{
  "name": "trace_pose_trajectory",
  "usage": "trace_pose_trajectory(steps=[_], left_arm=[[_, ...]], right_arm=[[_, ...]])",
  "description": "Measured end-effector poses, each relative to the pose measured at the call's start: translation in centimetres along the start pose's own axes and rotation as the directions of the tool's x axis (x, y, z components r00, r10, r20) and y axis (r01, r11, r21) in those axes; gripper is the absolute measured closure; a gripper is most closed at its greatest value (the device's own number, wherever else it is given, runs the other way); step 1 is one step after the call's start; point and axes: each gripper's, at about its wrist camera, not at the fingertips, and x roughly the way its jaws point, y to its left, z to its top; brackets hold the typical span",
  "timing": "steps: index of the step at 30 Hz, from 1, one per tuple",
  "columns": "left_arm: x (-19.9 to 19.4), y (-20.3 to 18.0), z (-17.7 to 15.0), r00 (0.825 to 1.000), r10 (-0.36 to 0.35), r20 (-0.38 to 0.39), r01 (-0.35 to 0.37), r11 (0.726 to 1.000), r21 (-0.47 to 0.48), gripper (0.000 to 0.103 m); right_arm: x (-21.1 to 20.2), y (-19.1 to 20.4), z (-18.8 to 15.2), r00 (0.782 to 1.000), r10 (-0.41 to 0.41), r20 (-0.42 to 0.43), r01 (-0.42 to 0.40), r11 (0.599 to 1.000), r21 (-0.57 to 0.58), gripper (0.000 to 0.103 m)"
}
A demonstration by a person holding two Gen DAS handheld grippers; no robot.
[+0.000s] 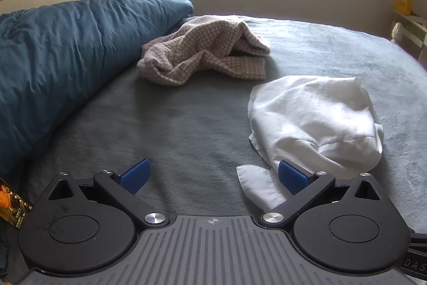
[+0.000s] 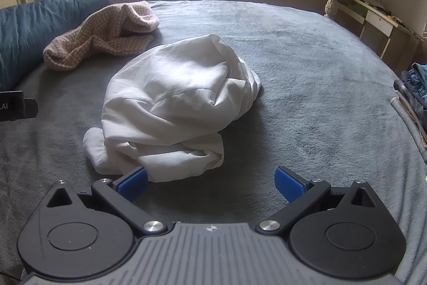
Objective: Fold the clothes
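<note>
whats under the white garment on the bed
Only the grey bed cover shows around the crumpled white garment. Its own bunched layers hide whatever lies beneath.

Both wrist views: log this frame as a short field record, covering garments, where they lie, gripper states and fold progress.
surface: grey bed cover
white garment: crumpled heap, mid-bed, unfolded
checked garment: crumpled, beside the blue duvet
left gripper: open, holding nothing, white cloth edge by one finger
right gripper: open, holding nothing, just short of the white heap
clothes stack: at the bed's right edge
progress: no fold begun
</note>
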Motion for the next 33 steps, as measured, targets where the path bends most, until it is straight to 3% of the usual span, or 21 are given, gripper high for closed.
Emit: trace_pose_trajectory(steps=[23, 33], left_arm=[[0.31, -0.01, -0.02, 1.000, -0.002, -0.006, 0.002, 1.000, -0.002, 0.000], [0.77, 0.90, 0.05, 0.999, -0.036, 0.009, 0.036, 0.996, -0.079, 0.000]], right_arm=[[0.25, -0.12, -0.07, 1.000, -0.003, -0.008, 0.003, 1.000, 0.006, 0.000], [0.86, -0.39, -0.20, 1.000, 0.012, -0.015, -0.012, 1.000, 0.006, 0.000]])
